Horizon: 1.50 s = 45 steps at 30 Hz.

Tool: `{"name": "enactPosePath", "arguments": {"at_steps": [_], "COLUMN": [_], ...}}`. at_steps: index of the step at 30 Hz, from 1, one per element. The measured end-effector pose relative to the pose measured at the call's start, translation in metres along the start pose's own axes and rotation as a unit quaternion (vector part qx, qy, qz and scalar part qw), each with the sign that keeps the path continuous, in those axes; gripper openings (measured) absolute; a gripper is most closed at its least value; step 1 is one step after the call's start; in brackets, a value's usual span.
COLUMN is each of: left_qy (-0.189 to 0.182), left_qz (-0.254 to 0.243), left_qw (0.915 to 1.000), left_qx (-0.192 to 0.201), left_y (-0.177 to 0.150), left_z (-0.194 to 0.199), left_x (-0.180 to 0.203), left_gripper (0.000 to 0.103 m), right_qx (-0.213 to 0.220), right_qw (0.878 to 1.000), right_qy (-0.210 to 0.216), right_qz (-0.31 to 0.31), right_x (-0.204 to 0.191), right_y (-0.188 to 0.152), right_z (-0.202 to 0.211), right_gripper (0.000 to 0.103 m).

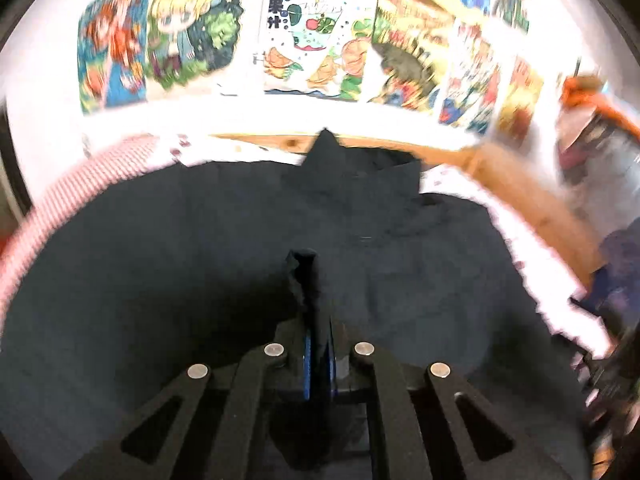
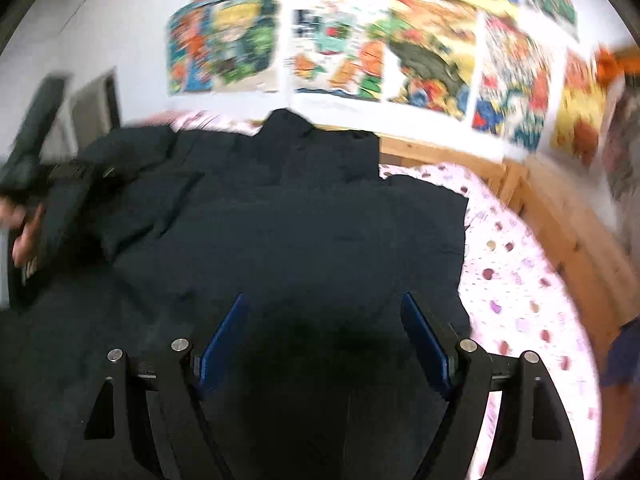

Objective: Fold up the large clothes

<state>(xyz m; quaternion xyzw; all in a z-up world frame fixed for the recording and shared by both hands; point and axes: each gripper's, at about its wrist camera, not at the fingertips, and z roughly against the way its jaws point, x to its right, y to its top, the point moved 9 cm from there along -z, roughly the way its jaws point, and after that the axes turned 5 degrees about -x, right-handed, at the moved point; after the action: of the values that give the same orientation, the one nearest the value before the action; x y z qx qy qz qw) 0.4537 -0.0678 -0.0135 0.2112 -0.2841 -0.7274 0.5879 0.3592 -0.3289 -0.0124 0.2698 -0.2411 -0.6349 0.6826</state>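
Note:
A large dark jacket (image 1: 400,248) lies spread over a bed, its collar pointing at the far wall. My left gripper (image 1: 318,332) is shut on a raised fold of the jacket's fabric, which sticks up between the blue pads (image 1: 307,364). In the right wrist view the jacket (image 2: 320,220) fills the middle. My right gripper (image 2: 323,300) hovers over its near part with the jaws wide apart and nothing between them. At that view's left edge a person's hand (image 2: 26,236) holds the other black tool against the jacket's side.
A pink dotted bedsheet (image 2: 520,280) shows to the right of the jacket, bounded by a wooden bed frame (image 2: 560,216). Colourful drawings (image 1: 316,40) cover the white wall behind. A red-and-white striped cloth (image 1: 100,176) lies at the left.

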Motion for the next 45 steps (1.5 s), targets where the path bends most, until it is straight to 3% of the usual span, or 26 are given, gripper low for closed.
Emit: {"name": "enactPosePath", "arguments": {"at_steps": [2, 8, 11, 13, 16, 17, 18, 20, 21, 25, 29, 35, 36, 38, 40, 43, 45], "left_qy": [0.046, 0.046, 0.032, -0.011, -0.051, -0.072, -0.085, -0.109, -0.120, -0.151, -0.124, -0.048, -0.035, -0.013, -0.008, -0.016, -0.016], "left_qz": [-0.033, 0.002, 0.033, 0.057, 0.076, 0.079, 0.080, 0.099, 0.114, 0.166, 0.217, 0.304, 0.319, 0.368, 0.423, 0.473, 0.482], "left_qw": [0.9982, 0.9943, 0.9928, 0.9934, 0.9930, 0.9926, 0.9922, 0.9890, 0.9857, 0.9720, 0.9640, 0.9489, 0.9444, 0.9271, 0.9028, 0.8756, 0.8686], "left_qx": [-0.019, -0.096, -0.111, -0.099, -0.074, -0.058, -0.043, 0.005, 0.030, 0.070, 0.091, 0.071, 0.070, 0.071, 0.077, 0.095, 0.112], "left_y": [-0.001, -0.027, -0.036, -0.035, -0.030, -0.027, -0.026, -0.021, -0.018, -0.019, -0.053, -0.149, -0.162, -0.190, -0.211, -0.221, -0.219], "left_z": [-0.017, -0.074, -0.084, -0.079, -0.066, -0.057, -0.048, -0.024, -0.011, 0.035, 0.077, 0.118, 0.121, 0.126, 0.127, 0.122, 0.120], "left_x": [-0.005, -0.027, -0.036, -0.037, -0.039, -0.037, -0.037, -0.037, -0.041, -0.056, -0.084, -0.131, -0.141, -0.163, -0.189, -0.213, -0.221], "left_gripper": [0.006, 0.007, 0.009, 0.010, 0.020, 0.033, 0.059, 0.095, 0.098, 0.099, 0.100, 0.102, 0.102, 0.102, 0.102, 0.102, 0.102], "right_qx": [-0.009, -0.101, -0.149, -0.152, -0.135, -0.129, -0.125, -0.124, -0.125, -0.120, -0.106, -0.080, -0.081, -0.082, -0.088, -0.101, -0.105], "right_qw": [1.000, 0.995, 0.988, 0.988, 0.991, 0.991, 0.992, 0.992, 0.992, 0.992, 0.992, 0.991, 0.990, 0.987, 0.983, 0.981, 0.982], "right_qy": [0.009, -0.011, -0.028, -0.027, -0.021, -0.021, -0.022, -0.026, -0.028, -0.040, -0.023, 0.050, 0.060, 0.071, 0.073, 0.069, 0.069], "right_qz": [-0.022, -0.006, 0.016, 0.013, 0.001, 0.001, 0.001, 0.002, 0.003, 0.027, 0.057, 0.093, 0.099, 0.116, 0.142, 0.152, 0.145], "right_x": [0.009, 0.004, -0.004, -0.006, -0.008, -0.009, -0.011, -0.014, -0.015, -0.017, -0.049, -0.123, -0.138, -0.161, -0.184, -0.209, -0.216], "right_y": [0.014, 0.022, 0.003, -0.003, -0.008, -0.009, -0.009, -0.010, -0.010, -0.005, 0.011, 0.034, 0.036, 0.037, 0.036, 0.033, 0.036], "right_z": [-0.023, -0.120, -0.158, -0.165, -0.163, -0.160, -0.157, -0.148, -0.145, -0.117, -0.079, -0.045, -0.046, -0.051, -0.065, -0.082, -0.096], "right_gripper": [0.074, 0.074, 0.074, 0.076, 0.078, 0.079, 0.080, 0.083, 0.086, 0.087, 0.087, 0.090, 0.090, 0.090, 0.090, 0.090, 0.090]}}
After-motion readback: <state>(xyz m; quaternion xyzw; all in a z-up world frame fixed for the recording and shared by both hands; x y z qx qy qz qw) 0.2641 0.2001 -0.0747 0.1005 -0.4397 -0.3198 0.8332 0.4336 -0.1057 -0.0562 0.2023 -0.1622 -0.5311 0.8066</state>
